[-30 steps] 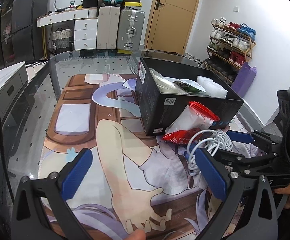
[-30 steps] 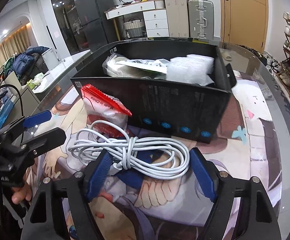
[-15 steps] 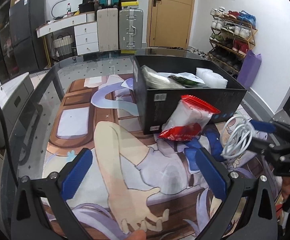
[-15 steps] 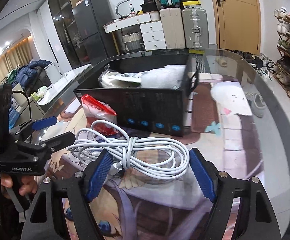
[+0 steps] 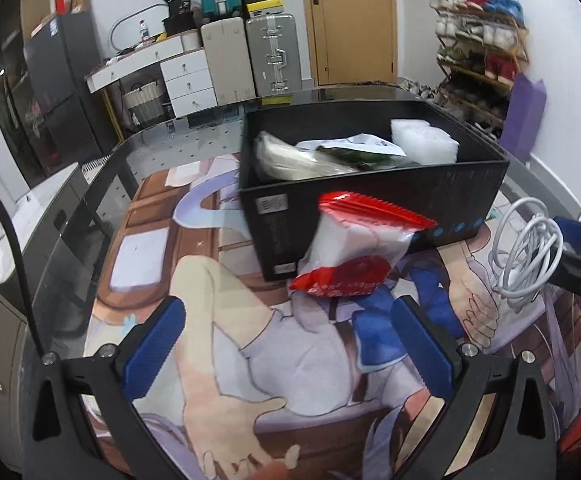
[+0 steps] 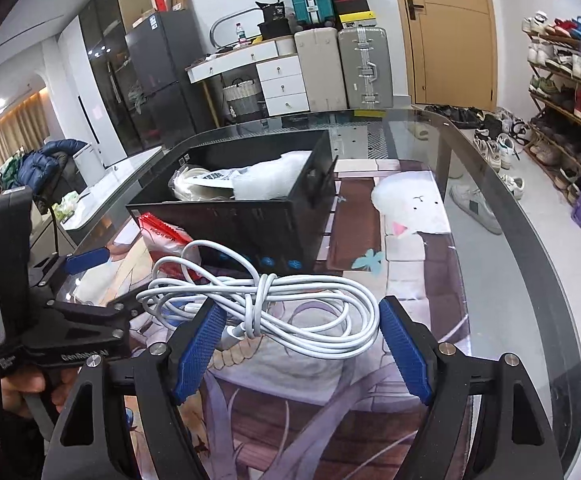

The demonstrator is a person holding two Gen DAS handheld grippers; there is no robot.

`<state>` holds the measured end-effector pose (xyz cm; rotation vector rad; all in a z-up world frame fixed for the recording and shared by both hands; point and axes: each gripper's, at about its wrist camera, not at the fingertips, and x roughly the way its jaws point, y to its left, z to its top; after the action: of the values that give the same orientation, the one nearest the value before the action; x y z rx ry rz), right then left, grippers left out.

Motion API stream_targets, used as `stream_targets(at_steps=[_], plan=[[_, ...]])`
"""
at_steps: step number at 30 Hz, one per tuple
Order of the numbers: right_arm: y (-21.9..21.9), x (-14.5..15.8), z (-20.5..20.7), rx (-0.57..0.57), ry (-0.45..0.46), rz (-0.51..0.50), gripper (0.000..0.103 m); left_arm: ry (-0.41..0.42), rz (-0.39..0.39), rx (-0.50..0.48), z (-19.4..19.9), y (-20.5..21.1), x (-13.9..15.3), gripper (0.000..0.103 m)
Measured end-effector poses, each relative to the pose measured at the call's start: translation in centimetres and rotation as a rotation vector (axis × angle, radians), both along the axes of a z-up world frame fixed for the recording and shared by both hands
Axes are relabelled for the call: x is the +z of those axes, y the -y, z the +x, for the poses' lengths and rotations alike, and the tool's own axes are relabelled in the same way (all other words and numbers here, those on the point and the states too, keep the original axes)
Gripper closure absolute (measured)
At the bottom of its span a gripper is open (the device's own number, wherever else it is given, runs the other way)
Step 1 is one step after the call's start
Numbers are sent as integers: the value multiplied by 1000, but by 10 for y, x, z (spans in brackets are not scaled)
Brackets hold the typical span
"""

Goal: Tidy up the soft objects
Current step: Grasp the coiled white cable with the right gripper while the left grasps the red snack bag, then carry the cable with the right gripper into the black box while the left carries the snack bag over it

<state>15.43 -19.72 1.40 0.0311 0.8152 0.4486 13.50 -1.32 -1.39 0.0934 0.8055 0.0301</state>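
Observation:
My right gripper (image 6: 301, 306) is shut on a coiled white cable (image 6: 274, 308), held above the printed mat. The left wrist view shows that cable (image 5: 530, 248) hanging at the far right, beside the right gripper's blue pad (image 5: 578, 234). A red and white snack bag (image 5: 354, 248) leans against the front wall of a black box (image 5: 470, 188). My left gripper (image 5: 287, 307) stands open just short of the bag, with nothing between its fingers. Inside the box lie bubble wrap (image 5: 422, 140) and plastic bags. From the right wrist view, the bag (image 6: 162, 236) and box (image 6: 250, 220) sit behind the cable.
A printed mat (image 6: 406, 248) covers the glass table, whose curved edge (image 6: 530, 248) runs on the right. A person's hand (image 6: 22, 384) holds the left gripper (image 6: 106, 280). Suitcases (image 5: 270, 56), drawers, a door and a shoe rack (image 5: 478, 52) stand beyond the table.
The right gripper has lifted the cable off the mat and carried it right, away from the bag. The left gripper has swung toward the bag and box, which now look nearer.

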Motion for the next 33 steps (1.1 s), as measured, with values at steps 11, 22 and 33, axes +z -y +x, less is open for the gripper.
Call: stream_targets(at_steps=[11,22,33], plan=[[11,2,1,-25,-14,31,23,-41,32,-22,20,20,-4,11],[14,3,3,-27,-20,46,23,-60,23,-25,22,25,-9,48],[8,2,3,-12,-18,41,23,-55,-15,-64,2,21,-2,53]])
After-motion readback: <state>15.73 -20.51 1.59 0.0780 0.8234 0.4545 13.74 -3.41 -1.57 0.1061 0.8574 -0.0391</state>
